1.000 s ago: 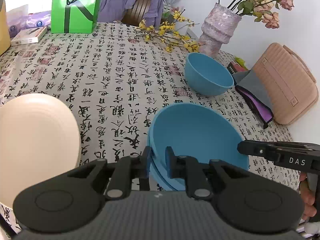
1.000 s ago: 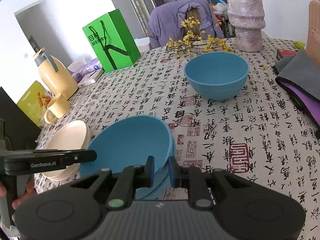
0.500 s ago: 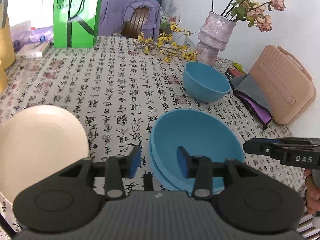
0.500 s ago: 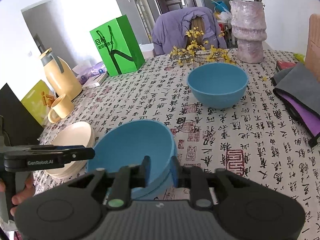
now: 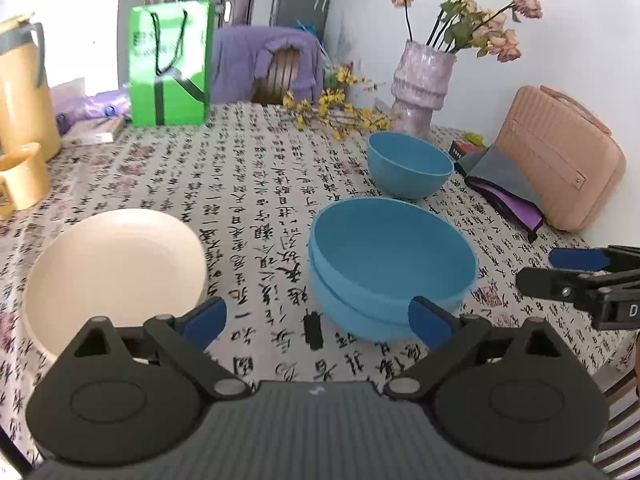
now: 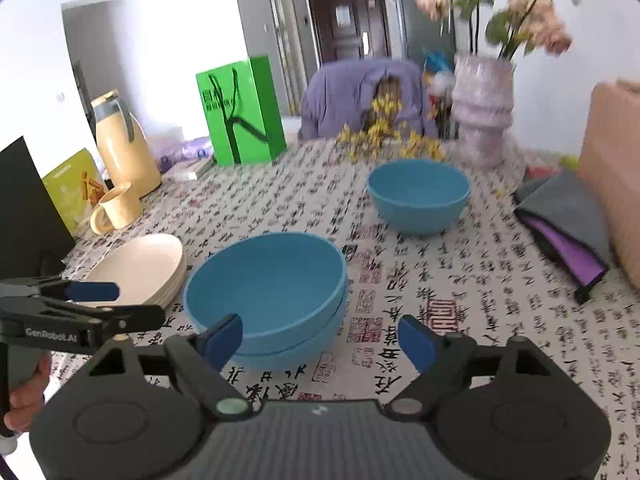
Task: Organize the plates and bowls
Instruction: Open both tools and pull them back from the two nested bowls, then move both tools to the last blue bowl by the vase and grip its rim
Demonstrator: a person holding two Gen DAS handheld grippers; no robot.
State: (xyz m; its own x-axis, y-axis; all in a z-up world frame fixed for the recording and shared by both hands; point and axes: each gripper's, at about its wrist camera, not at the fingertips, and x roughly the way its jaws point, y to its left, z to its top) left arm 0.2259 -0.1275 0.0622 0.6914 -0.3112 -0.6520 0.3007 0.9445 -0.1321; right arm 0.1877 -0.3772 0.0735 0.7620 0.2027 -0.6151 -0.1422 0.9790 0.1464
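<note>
Three blue bowls: a nested pair (image 6: 266,280) just ahead of both tongs, and one single bowl (image 6: 418,194) farther beyond. One stack of cream plates (image 6: 140,268), number unclear, left of the pair.

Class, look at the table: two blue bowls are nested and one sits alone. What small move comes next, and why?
Probably reach the right tongs, whose jaws are opening with nothing between them, toward the lone blue bowl beside the vase; it alone is outside the nested bowls.

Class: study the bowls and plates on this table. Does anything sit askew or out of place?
Yes. The nested blue bowls sit crooked: the upper one is tilted and offset in the lower. A third blue bowl stands apart near the vase, unstacked.
</note>
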